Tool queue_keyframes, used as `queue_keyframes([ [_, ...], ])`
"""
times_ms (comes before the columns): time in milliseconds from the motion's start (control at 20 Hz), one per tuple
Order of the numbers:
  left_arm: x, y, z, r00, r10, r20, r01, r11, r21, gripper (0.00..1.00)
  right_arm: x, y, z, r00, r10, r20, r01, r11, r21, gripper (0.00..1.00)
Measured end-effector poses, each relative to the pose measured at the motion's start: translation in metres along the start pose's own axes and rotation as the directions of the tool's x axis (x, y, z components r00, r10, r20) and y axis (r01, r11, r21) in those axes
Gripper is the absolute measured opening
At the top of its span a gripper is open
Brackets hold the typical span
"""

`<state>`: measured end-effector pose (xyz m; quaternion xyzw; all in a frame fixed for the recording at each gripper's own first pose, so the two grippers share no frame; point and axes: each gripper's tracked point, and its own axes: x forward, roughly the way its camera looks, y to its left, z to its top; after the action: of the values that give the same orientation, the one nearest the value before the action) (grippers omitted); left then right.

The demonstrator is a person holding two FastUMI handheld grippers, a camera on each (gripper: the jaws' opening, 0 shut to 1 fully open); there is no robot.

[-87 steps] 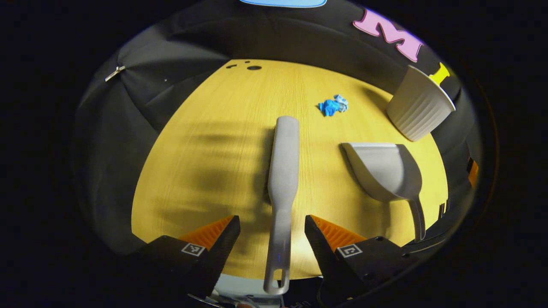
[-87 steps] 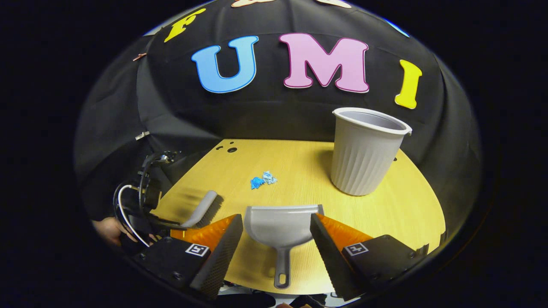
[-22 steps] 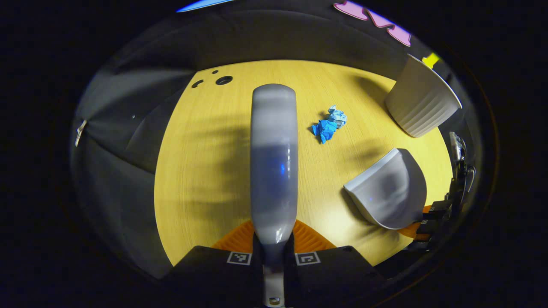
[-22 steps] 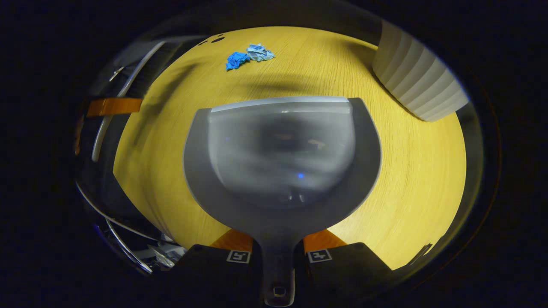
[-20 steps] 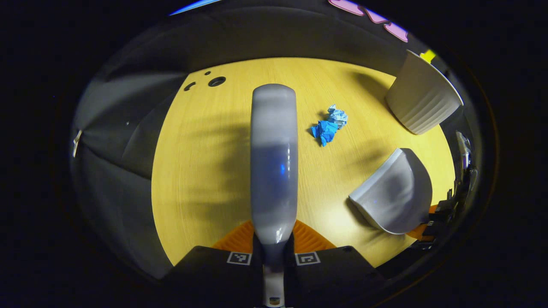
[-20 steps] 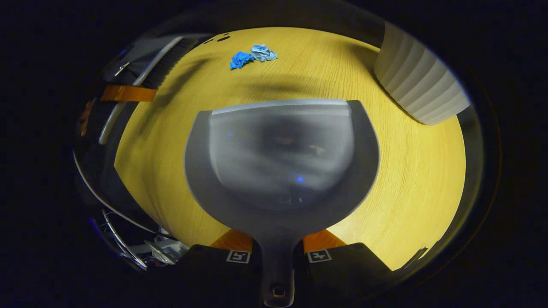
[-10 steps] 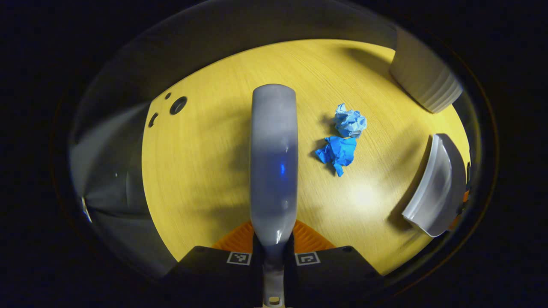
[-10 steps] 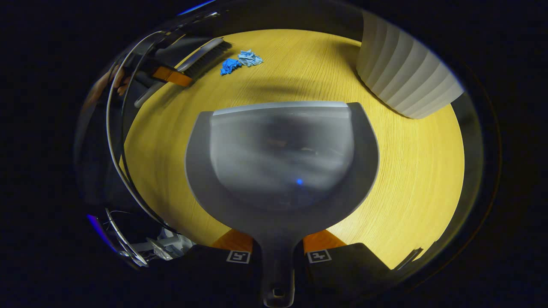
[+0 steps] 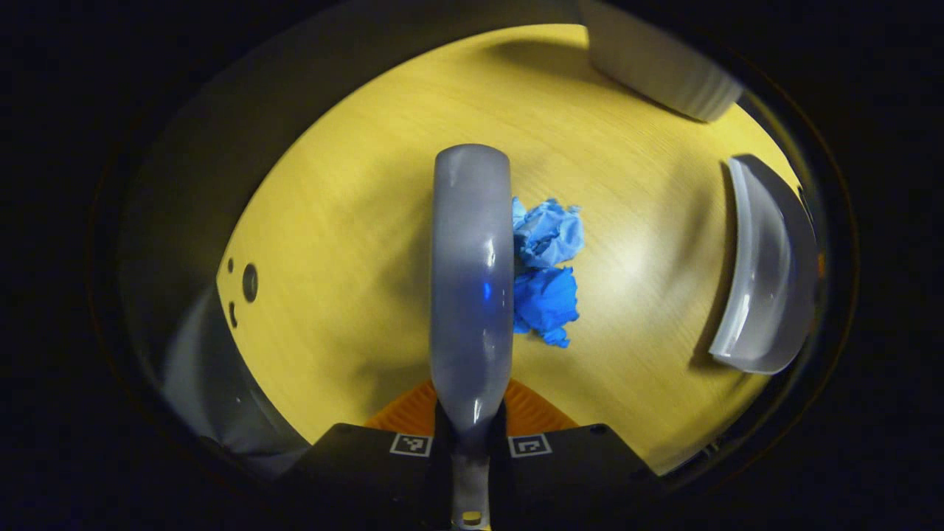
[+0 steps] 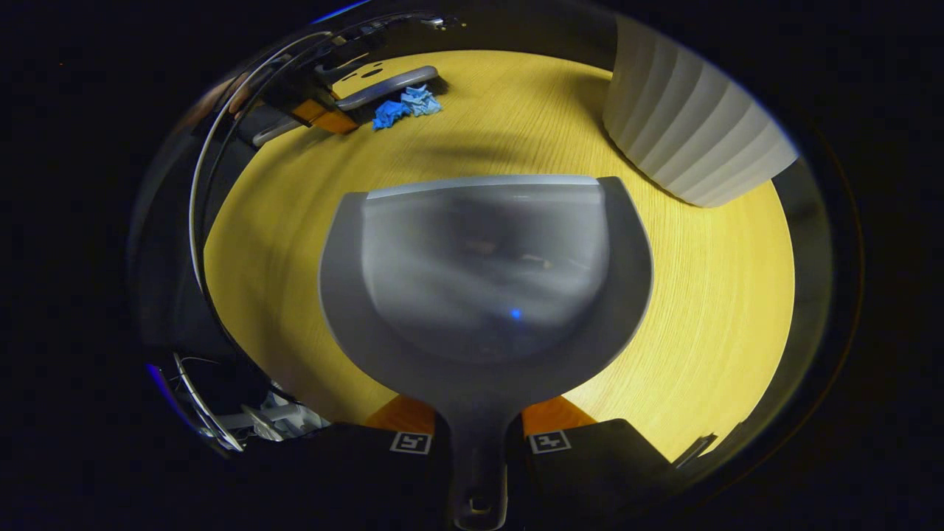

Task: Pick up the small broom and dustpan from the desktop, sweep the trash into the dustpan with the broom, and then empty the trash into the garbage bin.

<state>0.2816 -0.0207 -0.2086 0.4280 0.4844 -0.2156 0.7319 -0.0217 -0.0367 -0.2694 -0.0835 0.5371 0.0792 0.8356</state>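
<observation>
In half a second the left gripper (image 9: 472, 435), clamped on the broom (image 9: 472, 273), swung it against the trash (image 9: 546, 276), while the right gripper (image 10: 478, 441) gripped the dustpan (image 10: 483, 273) well short, so sweeping could start.

We see a yellow wood-grain tabletop (image 9: 354, 243) with small dark holes (image 9: 249, 282) at its left edge. Two crumpled blue paper scraps (image 9: 547, 276) lie mid-frame; a white ribbed plastic bin (image 10: 686, 140) stands on it upper right.
</observation>
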Motion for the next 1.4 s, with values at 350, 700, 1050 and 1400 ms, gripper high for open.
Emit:
queue_keyframes([
  [350, -0.022, -0.082, 0.018, 0.988, -0.155, 0.013, 0.154, 0.985, 0.075, 0.27, 0.008, -0.002, -0.008, 1.000, -0.002, -0.005, 0.002, 0.998, -0.060, 0.33],
  [700, -0.041, -0.148, -0.005, 0.954, -0.300, 0.015, 0.297, 0.950, 0.097, 0.24, 0.013, -0.001, -0.012, 1.000, -0.015, 0.015, 0.015, 1.000, -0.004, 0.33],
  [1050, -0.072, -0.183, -0.011, 0.905, -0.421, 0.059, 0.415, 0.905, 0.090, 0.24, 0.009, -0.011, -0.019, 0.999, -0.018, 0.044, 0.017, 0.999, 0.031, 0.33],
  [1400, -0.118, -0.190, -0.029, 0.905, -0.375, 0.202, 0.410, 0.896, -0.173, 0.24, -0.015, -0.030, -0.017, 0.994, 0.043, 0.097, -0.049, 0.997, 0.066, 0.33],
])
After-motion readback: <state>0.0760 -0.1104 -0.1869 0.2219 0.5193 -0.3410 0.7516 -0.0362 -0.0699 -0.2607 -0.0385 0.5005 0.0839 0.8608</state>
